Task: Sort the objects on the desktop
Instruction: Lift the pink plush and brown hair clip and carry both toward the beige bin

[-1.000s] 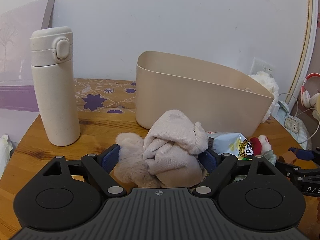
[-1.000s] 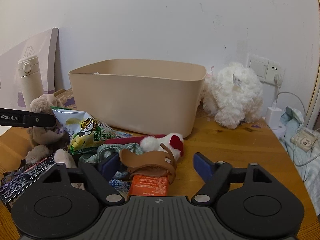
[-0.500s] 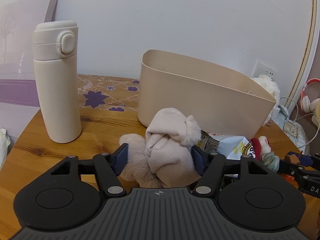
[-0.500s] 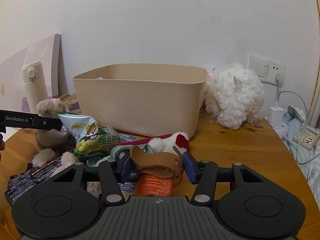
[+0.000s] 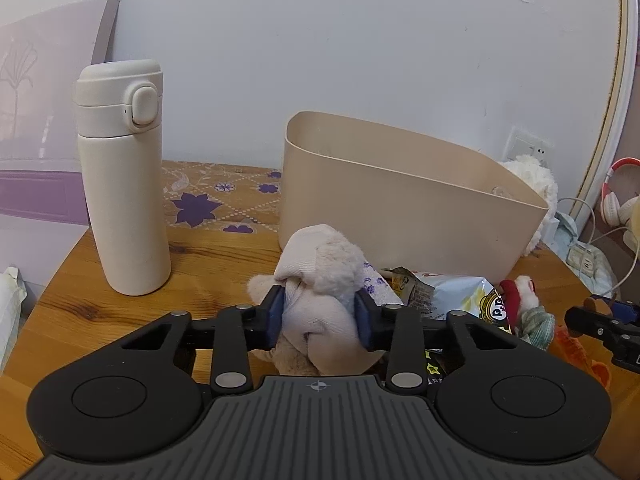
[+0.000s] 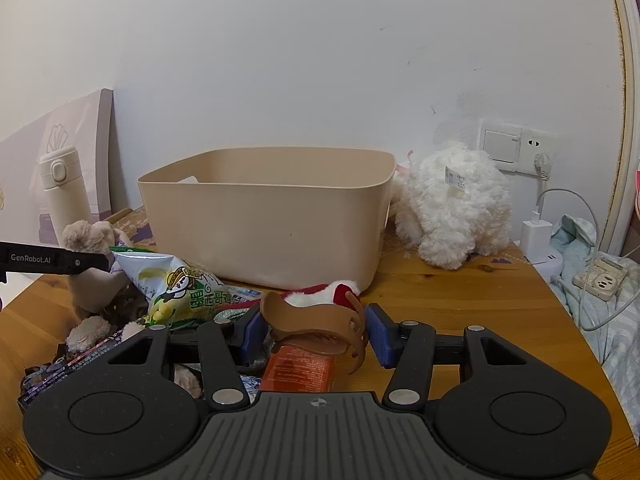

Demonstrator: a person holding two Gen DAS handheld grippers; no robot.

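Two grippers grip: left gripper (image 5: 319,316) jaws squeeze the soft, light beige plush toy (image 5: 320,284) mid-body, right gripper (image 6: 316,330) jaws pinch a stiff brown plastic hair claw (image 6: 316,320).

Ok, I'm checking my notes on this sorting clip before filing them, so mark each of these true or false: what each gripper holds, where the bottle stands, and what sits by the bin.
1. The left gripper has its jaws shut on the beige plush toy. True.
2. The right gripper holds the snack bag. False: its jaws are shut on the brown hair claw; the bag lies on the table.
3. The cream bottle lies on its side. False: it stands upright, lid closed.
4. A white fluffy toy sits to the right of the beige bin. True.
5. The hair claw is already inside the bin. False: it is still in front of the bin.
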